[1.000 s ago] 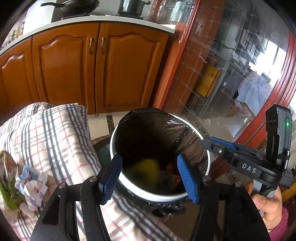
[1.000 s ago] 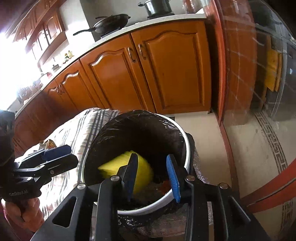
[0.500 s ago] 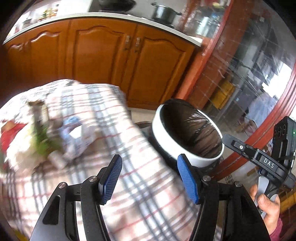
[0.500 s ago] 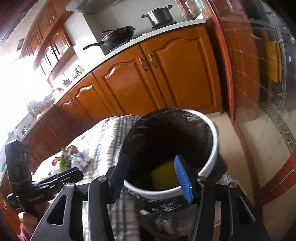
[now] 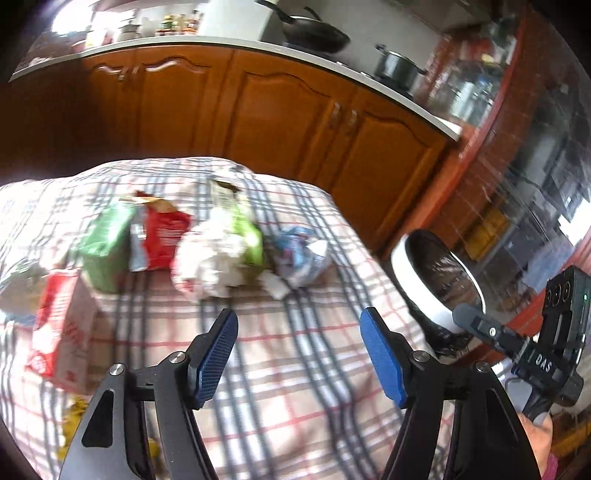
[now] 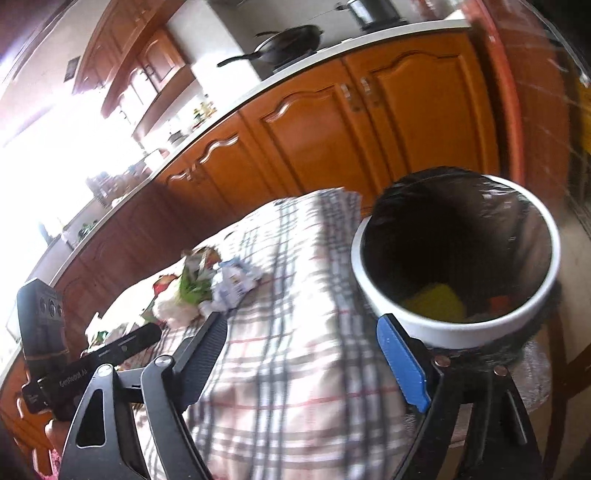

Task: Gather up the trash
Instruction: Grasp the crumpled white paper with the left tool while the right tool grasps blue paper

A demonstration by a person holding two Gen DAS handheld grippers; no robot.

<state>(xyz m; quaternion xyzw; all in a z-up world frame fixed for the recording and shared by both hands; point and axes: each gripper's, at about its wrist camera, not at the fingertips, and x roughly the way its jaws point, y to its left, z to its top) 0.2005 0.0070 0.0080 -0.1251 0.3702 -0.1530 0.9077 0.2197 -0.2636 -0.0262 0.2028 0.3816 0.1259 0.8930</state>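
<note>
A pile of trash lies on the plaid tablecloth [image 5: 295, 354]: a white crumpled tissue wad [image 5: 210, 254], a blue-white wrapper [image 5: 301, 258], a green packet [image 5: 107, 243], a red packet [image 5: 164, 236] and a red-white carton [image 5: 62, 325]. My left gripper [image 5: 299, 354] is open and empty, above the cloth just short of the pile. The white bin [image 6: 458, 325] with a black liner stands off the table's right end and holds a yellow item [image 6: 436, 301]. My right gripper [image 6: 306, 362] is open and empty, near the bin's left rim. The pile also shows in the right wrist view [image 6: 207, 291].
Orange wooden cabinets [image 5: 288, 122] under a white counter run behind the table, with a pan [image 5: 314, 35] and a pot [image 5: 395, 68] on top. The bin [image 5: 432, 280] sits by a red-framed glass door [image 5: 517, 177]. Yellow scraps [image 5: 74, 417] lie at the left edge.
My left gripper has swung left from over the bin to above the table, facing the trash pile. My right gripper has opened wider and drawn back left of the bin.
</note>
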